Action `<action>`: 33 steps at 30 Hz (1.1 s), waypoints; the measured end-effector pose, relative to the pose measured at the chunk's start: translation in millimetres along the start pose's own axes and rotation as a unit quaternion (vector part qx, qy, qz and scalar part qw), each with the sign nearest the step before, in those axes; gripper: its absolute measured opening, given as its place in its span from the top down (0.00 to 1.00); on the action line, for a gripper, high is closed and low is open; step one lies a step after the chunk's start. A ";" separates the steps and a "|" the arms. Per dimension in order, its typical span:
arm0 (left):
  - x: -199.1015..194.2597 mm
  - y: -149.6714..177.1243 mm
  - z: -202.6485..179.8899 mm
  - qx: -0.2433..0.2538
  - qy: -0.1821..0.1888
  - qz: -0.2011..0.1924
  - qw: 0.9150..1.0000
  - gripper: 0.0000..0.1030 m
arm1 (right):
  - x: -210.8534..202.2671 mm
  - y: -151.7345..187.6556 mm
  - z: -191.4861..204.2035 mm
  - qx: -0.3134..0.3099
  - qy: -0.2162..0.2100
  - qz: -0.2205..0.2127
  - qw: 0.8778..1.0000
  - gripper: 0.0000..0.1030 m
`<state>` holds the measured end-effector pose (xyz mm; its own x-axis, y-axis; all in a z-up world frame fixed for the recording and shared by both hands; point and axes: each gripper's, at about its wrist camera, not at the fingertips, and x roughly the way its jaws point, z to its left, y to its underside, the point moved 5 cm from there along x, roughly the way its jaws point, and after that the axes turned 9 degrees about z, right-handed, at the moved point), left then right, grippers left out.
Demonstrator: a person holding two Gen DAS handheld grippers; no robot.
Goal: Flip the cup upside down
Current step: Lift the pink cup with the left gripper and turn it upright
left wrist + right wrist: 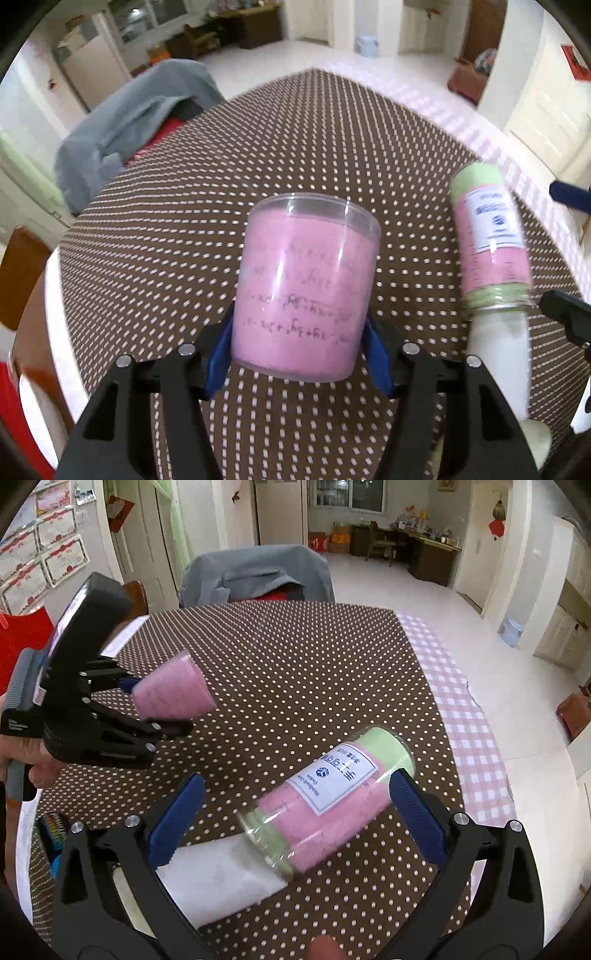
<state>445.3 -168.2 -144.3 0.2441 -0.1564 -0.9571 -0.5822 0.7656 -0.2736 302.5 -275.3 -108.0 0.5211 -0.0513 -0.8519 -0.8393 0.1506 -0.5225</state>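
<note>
A pink cup (pixel 306 288) with dark writing is held between the blue pads of my left gripper (pixel 297 354), above the dotted brown tablecloth (pixel 258 155). In the right wrist view the same cup (pixel 171 692) is tilted in the left gripper (pixel 144 701), its wider end pointing right. My right gripper (pixel 291 816) is open, its blue pads (pixel 177 812) on either side of a pink and green bottle (pixel 332 797) with a white label. The bottle is blurred and tilted, its white neck end near the left pad. It also shows in the left wrist view (pixel 491 243).
A chair draped with a grey cloth (pixel 255 576) stands at the table's far side. A pink checked cloth (pixel 465 720) covers the table's right edge. A colourful item (pixel 53 834) lies at the near left. Red objects (pixel 22 635) are at far left.
</note>
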 end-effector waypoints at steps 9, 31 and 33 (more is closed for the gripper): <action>-87.7 64.7 -36.3 -0.040 -0.015 -0.059 0.997 0.41 | -74.5 39.6 4.3 0.009 -0.020 -0.048 0.999 0.05; -101.9 249.9 -171.2 -0.100 0.003 -0.116 0.988 0.42 | -135.3 188.5 14.1 0.019 -0.058 -0.089 0.994 0.05; -90.9 258.7 -179.0 -0.103 0.010 -0.111 0.988 0.42 | -133.5 195.6 14.6 0.019 -0.061 -0.085 0.994 0.05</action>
<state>133.7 -67.6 -145.2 0.3686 -0.3204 -0.8726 -0.6625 0.5679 -0.4884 71.0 -224.6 -95.9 0.6716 0.0398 -0.7398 -0.7323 0.1873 -0.6547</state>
